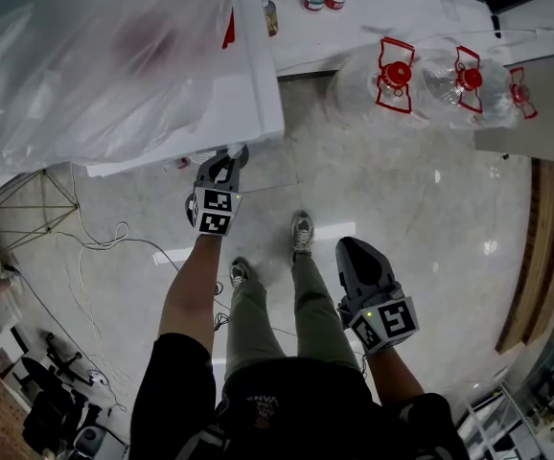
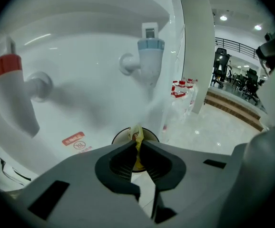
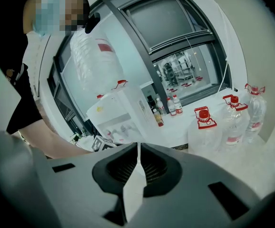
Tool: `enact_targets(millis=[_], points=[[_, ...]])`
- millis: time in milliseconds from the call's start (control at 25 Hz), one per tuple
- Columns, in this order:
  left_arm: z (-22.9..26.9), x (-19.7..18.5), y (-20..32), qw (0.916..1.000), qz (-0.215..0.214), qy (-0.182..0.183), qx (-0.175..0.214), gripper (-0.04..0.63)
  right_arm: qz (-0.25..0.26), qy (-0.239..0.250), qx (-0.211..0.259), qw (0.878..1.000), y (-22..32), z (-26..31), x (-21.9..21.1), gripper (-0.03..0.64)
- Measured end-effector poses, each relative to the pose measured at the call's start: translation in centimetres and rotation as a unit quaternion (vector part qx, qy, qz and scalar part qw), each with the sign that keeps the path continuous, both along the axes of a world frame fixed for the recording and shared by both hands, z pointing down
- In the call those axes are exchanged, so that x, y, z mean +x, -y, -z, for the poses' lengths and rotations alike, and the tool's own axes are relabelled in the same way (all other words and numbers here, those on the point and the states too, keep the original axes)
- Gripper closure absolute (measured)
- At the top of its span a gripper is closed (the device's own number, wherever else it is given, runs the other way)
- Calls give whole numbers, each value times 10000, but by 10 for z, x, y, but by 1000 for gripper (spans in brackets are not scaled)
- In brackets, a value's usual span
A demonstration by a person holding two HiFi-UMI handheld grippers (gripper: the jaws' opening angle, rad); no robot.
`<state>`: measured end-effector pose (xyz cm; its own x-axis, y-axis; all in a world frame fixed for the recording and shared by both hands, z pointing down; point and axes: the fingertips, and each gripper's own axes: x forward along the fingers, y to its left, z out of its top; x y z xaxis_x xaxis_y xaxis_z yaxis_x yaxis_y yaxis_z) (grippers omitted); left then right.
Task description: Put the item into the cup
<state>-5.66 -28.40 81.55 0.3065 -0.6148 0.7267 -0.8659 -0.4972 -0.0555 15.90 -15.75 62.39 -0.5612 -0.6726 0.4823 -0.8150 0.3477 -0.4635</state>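
Left gripper (image 2: 137,147) is clenched on a yellow packet (image 2: 138,137), which sits directly over the cup (image 2: 121,137) under the dispenser's blue tap (image 2: 150,56). Right gripper (image 3: 137,152) is closed on nothing, down at the person's side. Recommendation: lower the packet inside the rim before releasing it. The red label (image 2: 73,140) on the dispenser is illegible.

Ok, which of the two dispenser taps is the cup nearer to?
The blue-topped tap, roughly above the cup; the red-topped tap sits far off to the left.
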Motion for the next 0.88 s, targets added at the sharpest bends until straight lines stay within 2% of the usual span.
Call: enact_targets(millis=[480,680,880], points=[[-9,-1,1,9990,-171,325,-273,560,21,8,30,10000,2,2,-6,569],[-7,-2,0,9991,-177,283,-245,558,90,18,14,10000,-2,3,-9,569],[-4,1,-2,9996,-164,47,-233,557,70,23,26,10000,-4,6,-11,569]])
